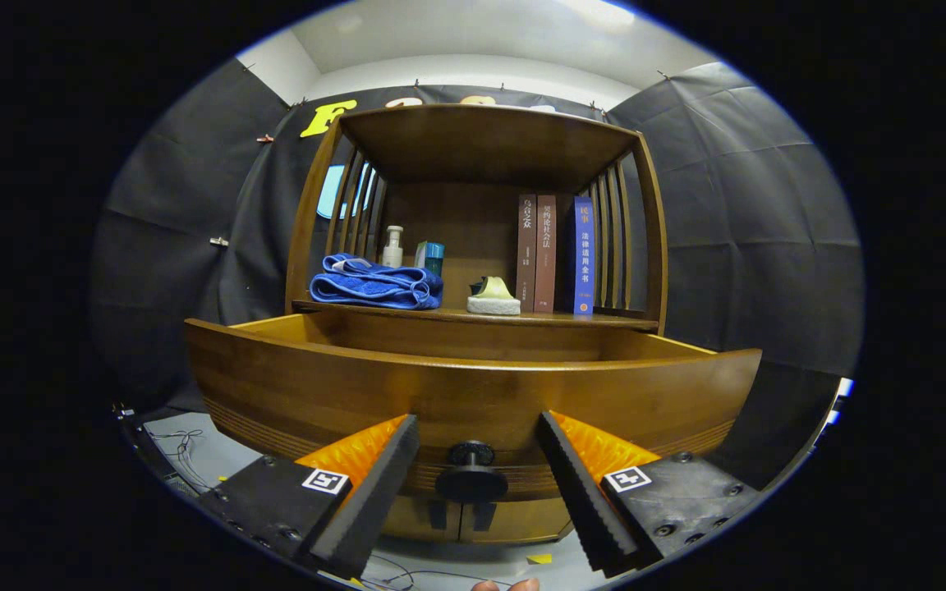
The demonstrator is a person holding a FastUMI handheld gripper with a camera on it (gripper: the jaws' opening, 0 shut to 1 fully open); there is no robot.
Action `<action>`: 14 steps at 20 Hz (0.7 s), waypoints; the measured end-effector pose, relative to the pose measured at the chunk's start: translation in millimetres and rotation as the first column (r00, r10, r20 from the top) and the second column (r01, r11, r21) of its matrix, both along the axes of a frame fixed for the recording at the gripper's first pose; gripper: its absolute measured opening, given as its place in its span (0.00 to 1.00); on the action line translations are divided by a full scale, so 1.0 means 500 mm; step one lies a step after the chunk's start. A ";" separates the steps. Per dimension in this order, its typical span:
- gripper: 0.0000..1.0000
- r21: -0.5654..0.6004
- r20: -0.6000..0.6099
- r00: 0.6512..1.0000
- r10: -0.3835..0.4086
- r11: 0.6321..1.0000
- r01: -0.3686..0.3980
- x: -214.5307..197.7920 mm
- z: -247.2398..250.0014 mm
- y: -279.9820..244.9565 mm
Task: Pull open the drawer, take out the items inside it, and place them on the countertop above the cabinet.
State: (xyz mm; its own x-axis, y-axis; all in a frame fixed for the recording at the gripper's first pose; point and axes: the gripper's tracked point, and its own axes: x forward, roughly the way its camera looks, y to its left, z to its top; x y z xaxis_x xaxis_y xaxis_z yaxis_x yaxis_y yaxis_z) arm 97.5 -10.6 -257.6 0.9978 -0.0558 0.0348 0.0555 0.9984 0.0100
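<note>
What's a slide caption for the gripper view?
Open tool straddles the knob of the pulled-out wooden drawer, below the countertop.

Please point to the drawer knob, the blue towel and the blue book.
drawer knob (471, 472), gripper view, on its round face, between the open jaws.
blue towel (377, 283), gripper view, on its folded top.
blue book (583, 256), gripper view, on its spine.

The brown wooden cabinet countertop (522, 318) carries a folded blue towel (376, 285). Behind the towel stand a white pump bottle (392, 246) and a teal box (430, 257); right of it sit a pale sponge (493, 297) and three upright books (555, 253).

The hand-held gripper (477, 460) holds its fingers apart either side of the drawer knob (471, 472), not pressing it.
</note>
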 end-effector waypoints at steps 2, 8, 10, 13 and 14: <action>0.97 -0.006 -0.009 1.000 0.003 1.000 -0.003 0.023 0.002 -0.002; 0.98 -0.003 -0.035 0.999 0.005 1.000 -0.005 0.091 0.013 -0.004; 0.98 -0.003 -0.044 0.999 0.002 1.000 -0.002 0.110 0.014 -0.004; 0.98 -0.008 -0.043 0.999 -0.003 1.000 0.003 0.152 0.014 -0.004; 0.98 -0.013 -0.047 0.999 -0.005 1.000 0.005 0.166 0.013 -0.003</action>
